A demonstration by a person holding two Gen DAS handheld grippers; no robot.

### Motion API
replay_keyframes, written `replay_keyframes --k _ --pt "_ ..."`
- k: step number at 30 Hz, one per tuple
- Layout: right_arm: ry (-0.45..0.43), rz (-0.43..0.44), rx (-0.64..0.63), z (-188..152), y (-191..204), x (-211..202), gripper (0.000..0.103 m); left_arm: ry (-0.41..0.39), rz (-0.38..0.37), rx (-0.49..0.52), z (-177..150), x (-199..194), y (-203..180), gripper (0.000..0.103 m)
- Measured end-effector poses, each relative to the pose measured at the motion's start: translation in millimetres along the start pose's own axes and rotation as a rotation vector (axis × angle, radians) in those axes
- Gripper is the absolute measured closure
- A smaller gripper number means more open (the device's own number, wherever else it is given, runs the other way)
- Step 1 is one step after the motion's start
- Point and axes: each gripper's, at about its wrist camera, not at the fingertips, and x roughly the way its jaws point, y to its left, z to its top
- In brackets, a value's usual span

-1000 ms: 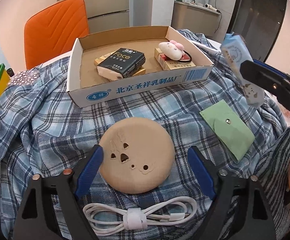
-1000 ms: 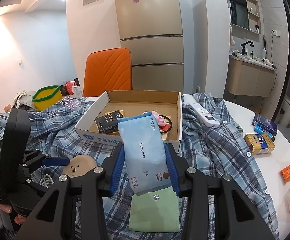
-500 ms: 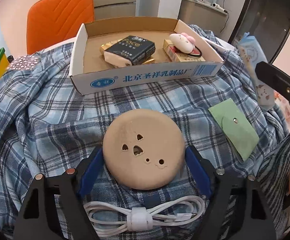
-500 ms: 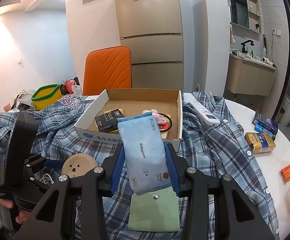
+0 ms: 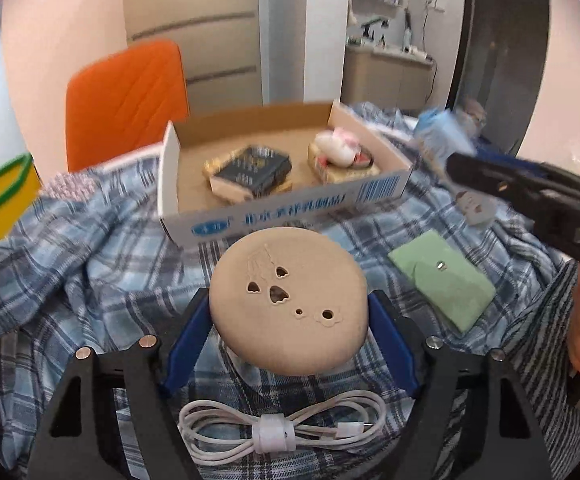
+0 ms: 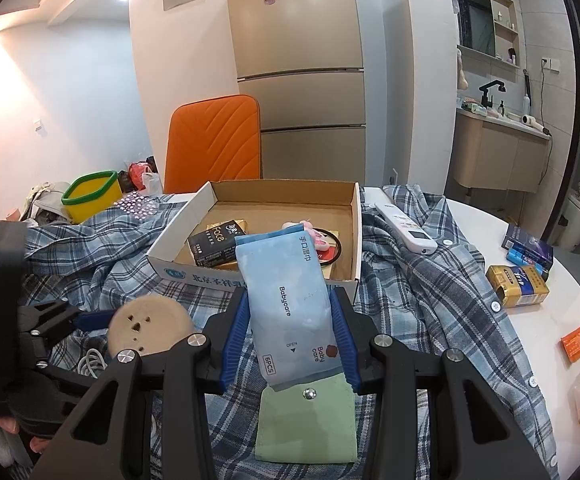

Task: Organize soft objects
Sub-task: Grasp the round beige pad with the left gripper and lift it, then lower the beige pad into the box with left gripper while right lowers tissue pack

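Note:
My left gripper [image 5: 288,310] is shut on a round beige pad [image 5: 288,300] with small cut-outs and holds it lifted above the plaid cloth; the pad also shows in the right wrist view [image 6: 148,328]. My right gripper [image 6: 290,318] is shut on a light blue Babycare wipes pack [image 6: 290,304], held in the air in front of the cardboard box [image 6: 178,270]. The box [image 5: 270,222] holds a dark tissue pack [image 5: 256,170], a pink-and-white plush hair tie [image 5: 335,146] and flat packets. A green snap pouch [image 6: 307,424] lies under the wipes pack.
A coiled white cable [image 5: 280,428] lies on the plaid shirt [image 5: 70,272] below my left gripper. A white remote [image 6: 403,228], cigarette boxes [image 6: 517,284] and small packets lie on the white table at right. An orange chair [image 6: 214,140] and a yellow bin [image 6: 90,196] stand behind.
My left gripper closed on the beige pad and lifted it off the cloth, tilting upward. The right gripper kept holding the wipes pack almost still.

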Motion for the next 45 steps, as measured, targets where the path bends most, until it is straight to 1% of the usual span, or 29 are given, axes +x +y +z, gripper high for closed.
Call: replay_keyframes --k 3,8,12,15,17,18,21,23,31,38,42,45 --pt "-0.008 -0.003 0.003 0.6 -0.6 -1.8 0.06 -0.067 -0.01 0.006 0.4 -10.9 -0.4 0.027" --pt "-0.014 -0.008 0.008 1.2 0.3 -3.1 0.06 -0.189 -0.003 0.028 -2.7 -34.3 -3.4 0.027" --pt "-0.029 -0.011 0.007 1.5 0.8 -5.4 0.06 -0.267 0.006 0.035 -4.0 -46.0 -2.8 0.027" --pt "-0.054 -0.016 0.003 2.0 1.8 -9.4 0.06 -0.352 0.019 0.025 -7.1 -62.2 -0.9 0.027" --pt "-0.075 -0.019 -0.001 2.3 3.4 -13.7 0.06 -0.411 0.042 0.02 -7.5 -72.3 0.0 0.027" --pt "-0.087 -0.021 -0.005 2.6 3.8 -15.8 0.06 -0.427 0.043 0.019 -6.6 -75.5 1.0 0.027" --pt "-0.116 -0.041 -0.02 4.2 7.2 -24.1 0.06 -0.455 0.047 0.021 -2.6 -82.2 2.3 0.027" --pt "-0.157 -0.063 -0.037 6.3 9.9 -33.0 0.06 -0.474 0.049 0.023 1.4 -87.1 0.4 0.027" --pt "-0.241 -0.072 -0.041 30.8 13.5 -59.6 0.06 -0.563 0.054 0.014 30.3 -109.3 -1.3 0.027" --pt "-0.331 -0.115 -0.051 65.8 15.8 -79.7 0.06 -0.653 0.084 0.033 68.7 -125.9 -1.8 0.027" --pt "-0.371 -0.116 -0.031 87.5 15.5 -87.5 0.06 -0.686 0.089 0.023 88.7 -132.5 1.5 0.027" --pt "-0.386 -0.116 -0.02 102.4 18.3 -89.8 0.06 -0.714 0.117 0.027 97.5 -135.1 1.5 0.027"
